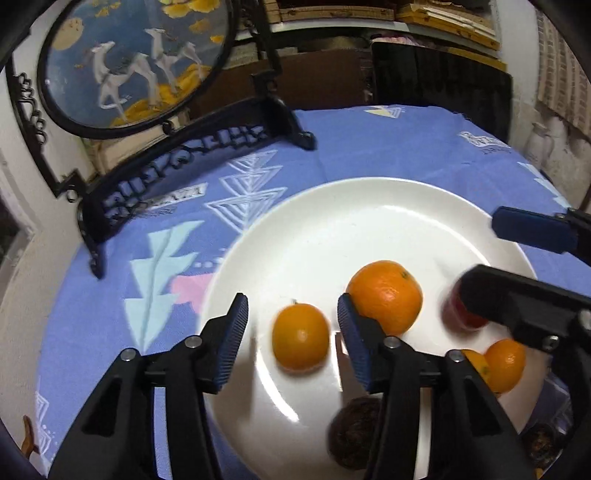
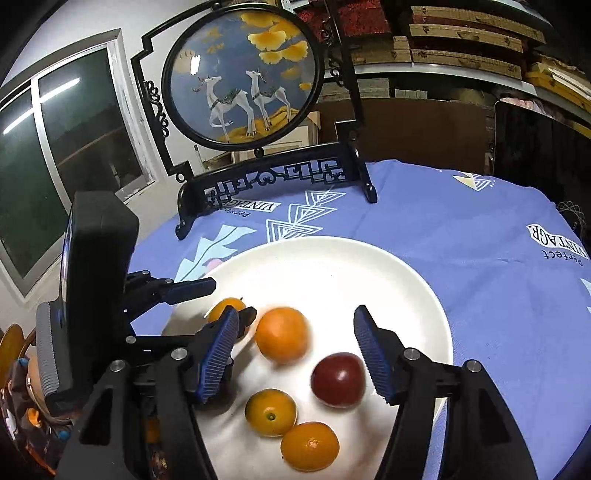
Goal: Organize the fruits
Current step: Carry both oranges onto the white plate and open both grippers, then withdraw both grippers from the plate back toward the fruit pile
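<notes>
Right now both tongs hover over a round white plate (image 2: pixel 424 295) that rests on a counter covered with a blue printed cloth (image 2: pixel 461 229).

Seen from the left wrist, the left tongs (image 1: pixel 291 325) stand partly open, and a small orange citrus fruit (image 1: pixel 300 336) lies on the plate between the two blue ribbed pads (image 1: pixel 232 343), clear of both. A larger round orange (image 1: pixel 386 295) sits just past the right-hand pad, seemingly touching it. A dark brown round fruit (image 1: pixel 352 432) lies at the plate's near edge, half hidden behind the tongs.

Seen from the right wrist, the right tongs (image 2: pixel 295 347) stand about half open and grip nothing. The larger orange and a dark red round fruit (image 2: pixel 338 378) lie on the plate within the gap, the red one near the right-hand pad but blurred, so contact cannot be judged. Two more small orange citrus fruits (image 2: pixel 270 411) lie side by side nearer the camera, touching each other.

Behind the plate stands a round embroidered screen with two white deer in a black carved wooden frame (image 2: pixel 242 74). Wooden boxes (image 2: pixel 465 33) fill shelves at the back.
</notes>
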A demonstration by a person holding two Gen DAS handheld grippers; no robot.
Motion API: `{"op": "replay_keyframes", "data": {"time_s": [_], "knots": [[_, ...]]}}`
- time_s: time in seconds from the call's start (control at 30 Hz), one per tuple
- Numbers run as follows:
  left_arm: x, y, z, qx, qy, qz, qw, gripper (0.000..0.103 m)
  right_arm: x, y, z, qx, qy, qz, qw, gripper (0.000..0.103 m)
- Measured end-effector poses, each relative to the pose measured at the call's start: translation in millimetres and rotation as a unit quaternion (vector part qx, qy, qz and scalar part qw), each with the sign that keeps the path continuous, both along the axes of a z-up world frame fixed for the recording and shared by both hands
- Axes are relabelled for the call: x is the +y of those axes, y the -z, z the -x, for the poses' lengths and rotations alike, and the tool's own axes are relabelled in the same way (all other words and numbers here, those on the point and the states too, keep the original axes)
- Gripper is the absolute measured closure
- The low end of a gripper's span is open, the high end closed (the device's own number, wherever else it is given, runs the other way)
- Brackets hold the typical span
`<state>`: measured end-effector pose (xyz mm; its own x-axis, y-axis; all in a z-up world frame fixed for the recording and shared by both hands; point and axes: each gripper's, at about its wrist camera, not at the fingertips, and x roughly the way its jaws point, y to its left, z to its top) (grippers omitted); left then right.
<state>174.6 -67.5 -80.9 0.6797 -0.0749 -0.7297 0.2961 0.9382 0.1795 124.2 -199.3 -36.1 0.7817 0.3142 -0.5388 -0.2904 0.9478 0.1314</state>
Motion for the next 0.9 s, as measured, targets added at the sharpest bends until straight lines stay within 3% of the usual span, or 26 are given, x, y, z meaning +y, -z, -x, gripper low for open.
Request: {"op": "replay_keyframes", "data": {"time_s": [0.17,0.3,0.43,0.73,0.83,0.9], "knots": [[4,-5,1,-0.003,0.000,0.009,1.0000,0.046,0,1,-1,0.000,-0.001,0.000,1.000,0.038],[10,-13,3,-0.022,-0.010,0.013,0.9996,0.033,-1,1,-1,-0.002,-0.002,-0.001,1.000,0.033],[18,-24,6,-0.042,-0.018,0.024,0.9987,0.027,0,-3,3,-0.007,-0.011,-0.010,1.000,0.031],[15,-25,9,-0.051,-0.020,0.009,0.9985,0.021,4,-7,9,-0.020,-0.005,-0.008,1.000,0.030],[18,-29,10,-0.056,-0.024,0.015,0.9981,0.019,0,-12,15,-0.040,0.022,-0.016,0.999,0.007],[20,-30,9,-0.055,-0.026,0.017,0.9980,0.018,-6,-17,20,-0.053,0.030,-0.040,0.997,0.004]]}}
